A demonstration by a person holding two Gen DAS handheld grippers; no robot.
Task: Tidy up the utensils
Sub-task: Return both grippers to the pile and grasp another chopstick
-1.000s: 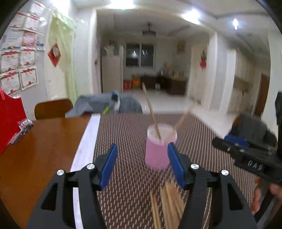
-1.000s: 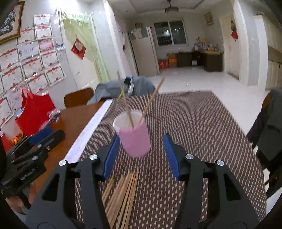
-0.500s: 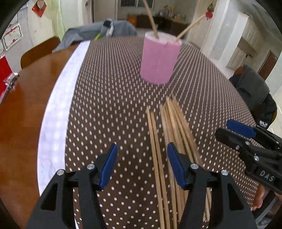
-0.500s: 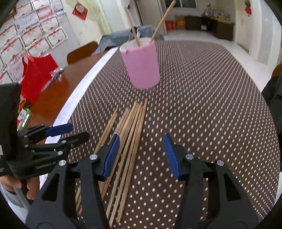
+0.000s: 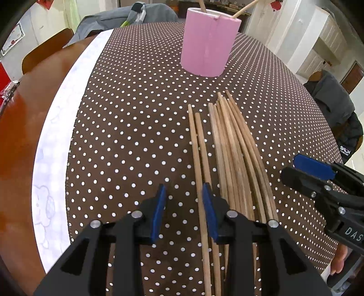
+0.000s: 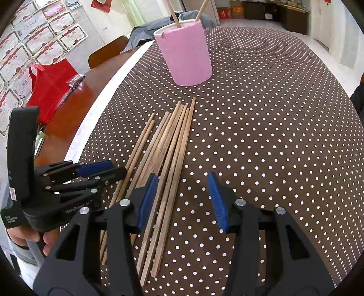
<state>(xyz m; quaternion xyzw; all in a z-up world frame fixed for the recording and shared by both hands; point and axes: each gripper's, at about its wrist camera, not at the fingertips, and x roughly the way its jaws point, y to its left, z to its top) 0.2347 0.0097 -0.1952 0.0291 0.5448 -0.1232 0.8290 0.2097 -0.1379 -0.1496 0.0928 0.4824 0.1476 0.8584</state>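
1. A brown tablecloth with white polka dots (image 5: 127,127) covers most of a wooden table (image 5: 16,127); a pale strip of patterned cloth (image 5: 56,127) runs along the cloth's left edge.
2. A pink cylindrical cup (image 5: 208,41) stands upright on the dotted cloth at the far side. Two wooden chopsticks (image 6: 173,12) lean inside it, their tops crossing out of the picture.
3. Nearer the cameras, a bundle of loose wooden chopsticks (image 5: 229,145) lies flat on the cloth, roughly parallel, tips pointing toward the cup. Two of them (image 5: 196,145) lie slightly apart on the left of the bundle.
4. The left gripper (image 5: 183,202) hangs low over the near ends of the chopsticks. Its blue-padded fingers (image 5: 159,202) stand apart with a narrowed gap, gripping nothing. One of the left-hand pair of chopsticks passes between them, close to the right pad; the other runs under that pad.
5. The right gripper (image 6: 182,200) hovers just beside it, fingers (image 6: 149,200) spread wide and holding nothing. Its left pad sits over the right part of the bundle, and two or three chopsticks run through the gap beneath it.
6. Each gripper shows in the other's camera, close together above the chopsticks' near ends.
7. Around the table: a wooden chair (image 6: 107,51), a grey garment (image 5: 127,13) draped at the far edge, a red bag (image 6: 49,86) on the bare wood, and framed certificates (image 6: 34,43) on the wall.
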